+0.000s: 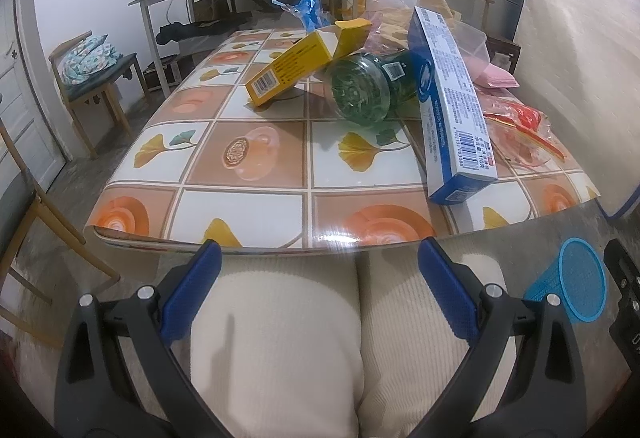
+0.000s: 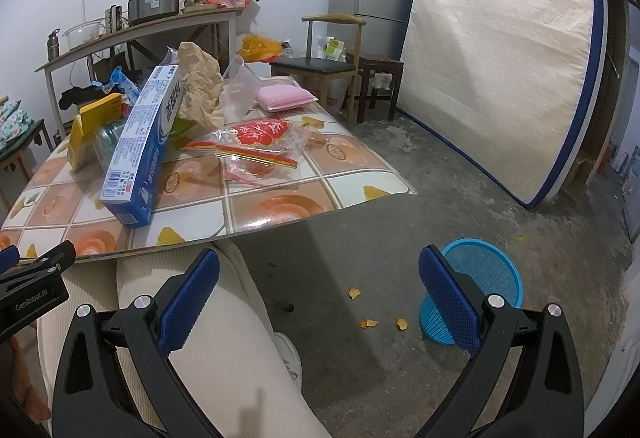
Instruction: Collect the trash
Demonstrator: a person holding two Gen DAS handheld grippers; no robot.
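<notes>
Both tongs I'm running hang spread wide with nothing between the pads: the left gripper (image 1: 318,278) hovers over the seated person's cream-trousered lap (image 1: 320,338), just short of the table's near edge (image 1: 256,244), and the right gripper (image 2: 320,288) sits lower right, over one thigh and the bare concrete floor (image 2: 360,238). Ahead of my left tool the near tiles of the table are free; the trash starts farther in: a yellow box (image 1: 290,68) leaning on a green bottle (image 1: 364,88) lying on its side, and a long blue box (image 1: 450,102) resting across that bottle, its end near the table edge. Crinkled red-printed plastic wrap (image 2: 256,142) lies right of the blue box. On the floor, a blue mesh basket (image 2: 476,286) stands just behind my right finger, open concrete around it.
</notes>
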